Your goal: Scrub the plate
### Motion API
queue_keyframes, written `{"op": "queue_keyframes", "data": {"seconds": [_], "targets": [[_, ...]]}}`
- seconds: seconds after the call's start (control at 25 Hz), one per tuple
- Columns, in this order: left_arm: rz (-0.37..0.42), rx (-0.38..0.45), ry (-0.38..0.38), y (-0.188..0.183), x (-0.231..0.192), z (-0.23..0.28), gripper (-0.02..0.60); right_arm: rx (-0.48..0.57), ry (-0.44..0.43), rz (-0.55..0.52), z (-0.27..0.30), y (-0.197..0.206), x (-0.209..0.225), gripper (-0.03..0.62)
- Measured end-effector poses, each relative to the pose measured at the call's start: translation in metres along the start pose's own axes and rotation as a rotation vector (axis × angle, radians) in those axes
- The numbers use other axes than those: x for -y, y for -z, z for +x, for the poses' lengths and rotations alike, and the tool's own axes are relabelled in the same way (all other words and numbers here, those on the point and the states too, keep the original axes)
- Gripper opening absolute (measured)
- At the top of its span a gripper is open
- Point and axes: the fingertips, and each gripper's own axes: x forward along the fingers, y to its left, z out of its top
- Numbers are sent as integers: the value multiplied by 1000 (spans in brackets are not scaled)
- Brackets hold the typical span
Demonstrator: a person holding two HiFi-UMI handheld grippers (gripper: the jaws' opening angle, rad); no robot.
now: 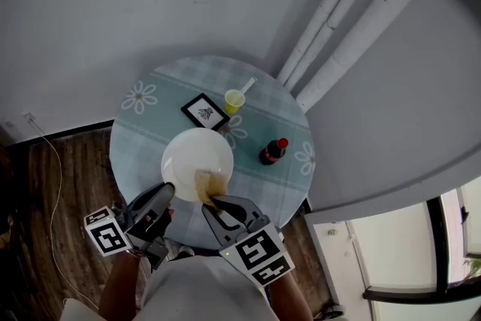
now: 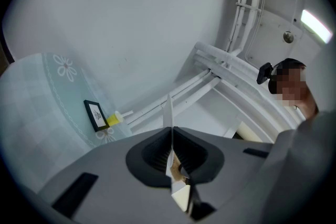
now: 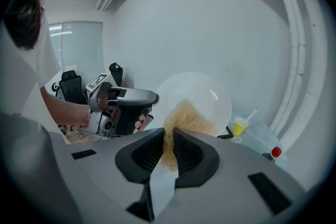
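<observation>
Above the worktop's (image 1: 143, 133) near edge, the left gripper's (image 1: 165, 192) fingers pinch the plate (image 1: 192, 152) by its rim, while the right gripper's (image 1: 210, 201) fingers clamp a tan pad (image 1: 208, 182) against its face.

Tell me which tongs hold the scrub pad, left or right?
The right tongs: shut on the tan scrub pad, pressed to the white plate. The left tongs clamp the plate's rim instead.

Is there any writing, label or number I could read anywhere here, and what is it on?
No words or numbers can be read.
Black-framed card: dark pattern, too small to read.
Bottle: no label legible.
Left marker cube and right marker cube: black-and-white squares, no letters.
</observation>
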Motion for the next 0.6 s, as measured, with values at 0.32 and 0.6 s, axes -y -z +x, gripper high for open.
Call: {"op": "queue_keyframes", "data": {"seconds": [0.32,0.6], "targets": [[17,-20,34,1,6,-1,17,1,66,13,-7,1,14,61],[21,-21,57,-2,10,-6,17,8,110,4,-9,-4,22,61]]}}
